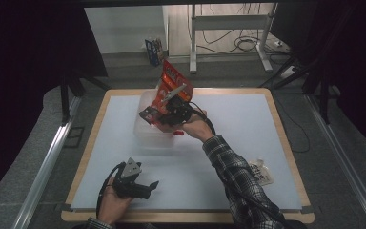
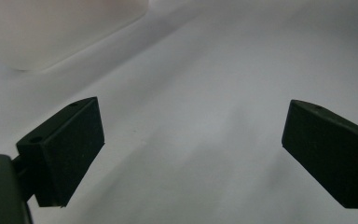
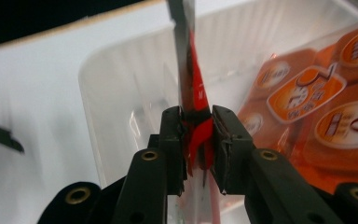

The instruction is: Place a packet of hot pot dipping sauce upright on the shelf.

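Red snack bag [image 3: 196, 100] pinched by right tool [image 3: 198, 140].

a small clear pouch [image 1: 262, 172] lies on the white table [image 1: 238, 124].

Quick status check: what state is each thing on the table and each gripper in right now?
Red snack packet: lifted, tilted, pinched at its edge, above the clear container.
Clear container: upright on the table, open-topped; a second orange packet lies in it.
Right gripper: fingers shut on the red snack packet.
Left gripper: fingers wide apart, holding nothing, low over the white mat.
Small clear pouch: flat near the table's right edge.
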Demonstrator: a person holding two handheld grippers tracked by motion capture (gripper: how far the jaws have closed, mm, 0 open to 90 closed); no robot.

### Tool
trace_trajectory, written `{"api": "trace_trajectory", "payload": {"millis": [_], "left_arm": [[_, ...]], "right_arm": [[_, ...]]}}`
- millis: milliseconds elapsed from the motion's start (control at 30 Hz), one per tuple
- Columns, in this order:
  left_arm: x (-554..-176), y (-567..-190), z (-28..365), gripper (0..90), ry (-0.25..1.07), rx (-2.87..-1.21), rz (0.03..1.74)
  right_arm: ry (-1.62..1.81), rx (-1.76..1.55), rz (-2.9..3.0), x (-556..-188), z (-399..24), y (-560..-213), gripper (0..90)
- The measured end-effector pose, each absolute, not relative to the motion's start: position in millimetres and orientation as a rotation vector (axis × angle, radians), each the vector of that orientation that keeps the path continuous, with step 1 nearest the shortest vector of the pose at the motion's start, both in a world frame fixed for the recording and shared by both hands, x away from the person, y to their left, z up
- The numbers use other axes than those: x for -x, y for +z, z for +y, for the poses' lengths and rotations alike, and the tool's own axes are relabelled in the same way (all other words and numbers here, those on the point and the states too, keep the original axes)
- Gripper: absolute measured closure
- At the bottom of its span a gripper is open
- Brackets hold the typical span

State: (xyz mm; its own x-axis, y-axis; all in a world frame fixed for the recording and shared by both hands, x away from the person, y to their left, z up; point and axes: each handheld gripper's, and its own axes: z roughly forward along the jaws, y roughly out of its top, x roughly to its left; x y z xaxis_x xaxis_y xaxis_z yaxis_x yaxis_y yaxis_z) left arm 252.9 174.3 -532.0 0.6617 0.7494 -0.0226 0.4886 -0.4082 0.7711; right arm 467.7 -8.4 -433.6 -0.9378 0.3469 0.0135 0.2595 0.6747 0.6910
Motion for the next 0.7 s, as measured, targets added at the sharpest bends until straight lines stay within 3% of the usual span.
{"api": "trace_trajectory", "payload": {"millis": [233, 467, 700], "left_arm": [[-253.1, -532.2, 174.1, 5.3, 0.421, -2.09, 0.956], [-253.1, -532.4, 173.8, 5.3, 0.422, -2.093, 0.956], [-253.5, -533.0, 173.1, 5.4, 0.419, -2.093, 0.959]], "right_arm": [[1.12, -0.498, 2.767, -468.4, -11.1, -433.6, 71.3], [1.082, -0.554, 2.756, -469.0, -19.2, -435.6, 53.4], [1.069, -0.579, 2.741, -464.2, -37.6, -431.7, 50.5]]}}
